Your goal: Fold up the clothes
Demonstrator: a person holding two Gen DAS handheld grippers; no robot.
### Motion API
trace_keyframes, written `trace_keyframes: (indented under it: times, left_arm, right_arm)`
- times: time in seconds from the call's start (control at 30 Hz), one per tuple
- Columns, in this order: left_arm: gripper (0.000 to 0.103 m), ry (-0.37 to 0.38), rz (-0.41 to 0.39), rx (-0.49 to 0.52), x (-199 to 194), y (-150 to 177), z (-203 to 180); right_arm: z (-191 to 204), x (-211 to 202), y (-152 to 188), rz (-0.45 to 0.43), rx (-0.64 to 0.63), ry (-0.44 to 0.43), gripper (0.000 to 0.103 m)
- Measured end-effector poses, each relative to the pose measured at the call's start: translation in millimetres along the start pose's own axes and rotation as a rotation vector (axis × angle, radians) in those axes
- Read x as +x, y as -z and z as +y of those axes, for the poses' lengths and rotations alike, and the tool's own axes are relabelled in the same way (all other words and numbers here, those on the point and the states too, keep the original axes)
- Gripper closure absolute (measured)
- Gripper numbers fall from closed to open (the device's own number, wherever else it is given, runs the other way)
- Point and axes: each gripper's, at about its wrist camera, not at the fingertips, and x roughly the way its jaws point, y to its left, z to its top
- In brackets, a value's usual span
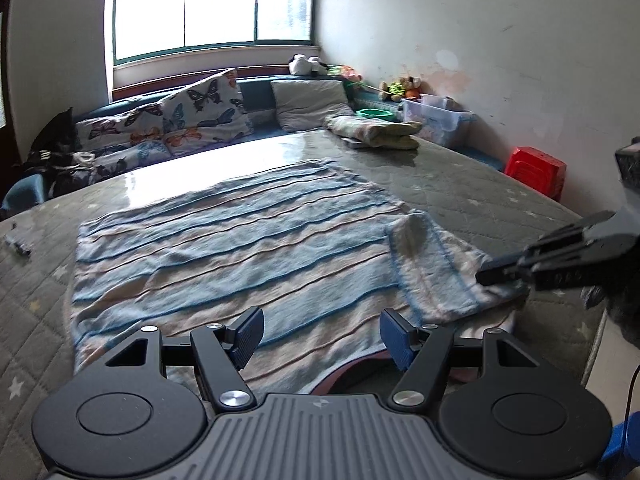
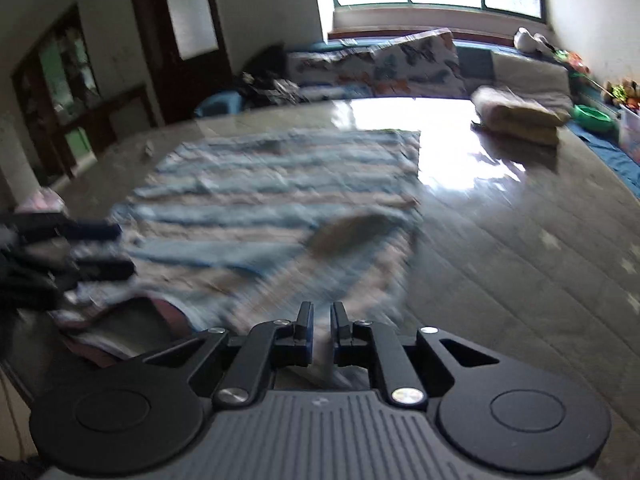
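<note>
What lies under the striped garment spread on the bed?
Under the striped garment is the grey quilted mattress. At its near hem a pink edge peeks out; what that belongs to is covered.

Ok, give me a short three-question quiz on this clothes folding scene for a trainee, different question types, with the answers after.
1. True or false: the left gripper is clamped on the striped garment.
2. Which gripper is pinching the sleeve? A) left B) right C) neither
3. Fill in: the garment lies spread flat on the quilted ____.

Key:
1. False. Its jaws stand wide apart with nothing between them.
2. B. The right gripper has its jaws nearly together on cloth, and the left wrist view shows it at the sleeve's end.
3. Mattress.
</note>
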Motion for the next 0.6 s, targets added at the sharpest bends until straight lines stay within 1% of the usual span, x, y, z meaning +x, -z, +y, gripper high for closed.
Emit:
trace_keyframes:
  times: [0.1, 0.17, 0.3, 0.43, 0.6]
  left_arm:
    - [0.036, 0.02, 0.007, 0.023, 9, -5, -11]
    - [0.036, 0.032, 0.016, 0.033, 16, -7, -18]
    - [0.037, 0.055, 0.035, 0.054, 31, -10, -31]
    - [0.037, 0.078, 0.053, 0.075, 46, -13, -44]
    - [0.037, 0.092, 0.072, 0.09, 61, -15, -54]
  right_arm:
    - [-9, 2, 5, 0.037, -0.007, 0.012, 0.094]
    - [-11, -1, 3, 0.032, -0.018, 0.008, 0.094]
    - [-17, 3, -16, 0.004, -0.049, 0.012, 0.093]
    - [-22, 26, -41, -0.008, -0.073, 0.008, 0.093]
    - [-25, 58, -63, 0.014, -0.094, -0.007, 0.093]
